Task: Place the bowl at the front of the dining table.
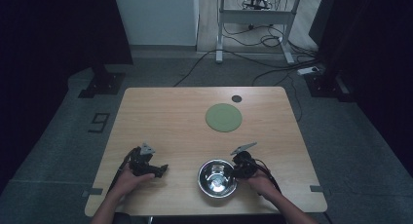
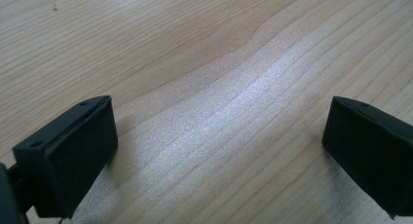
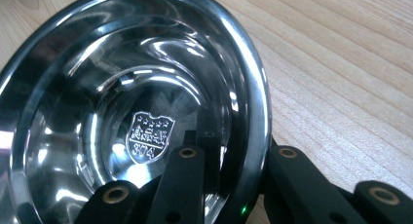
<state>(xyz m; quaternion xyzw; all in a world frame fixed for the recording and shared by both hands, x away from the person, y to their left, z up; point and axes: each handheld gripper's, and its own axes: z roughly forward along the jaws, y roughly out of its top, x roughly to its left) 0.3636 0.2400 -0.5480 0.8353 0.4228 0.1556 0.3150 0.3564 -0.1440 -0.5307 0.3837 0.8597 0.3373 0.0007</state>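
A: Largest item on the list?

B: One rectangular light wooden table (image 1: 160, 117), grain running across it, standing on grey floor.

A: Next?

B: One flat round green mat (image 1: 223, 117), lying on the far right part of the table, well apart from everything near the person. Then one shiny round stainless-steel bowl (image 1: 217, 178), upright at the near edge, right of centre. A stamped crest mark (image 3: 150, 135) sat on its inner bottom.

A: And the tools?

B: Two black hand-held units. The right gripper (image 3: 248, 177) was at the bowl's right side, touching it. Its jaws were clamped on the bowl's rim, one inside the wall and one outside. The left gripper (image 2: 219, 151) rested low over bare wood at the near left, well apart from the bowl. Its jaws stood wide apart with nothing between them.

A: Smallest entry?

B: One small dark round disc (image 1: 236, 98), set near the table's far edge, just beyond the green mat.
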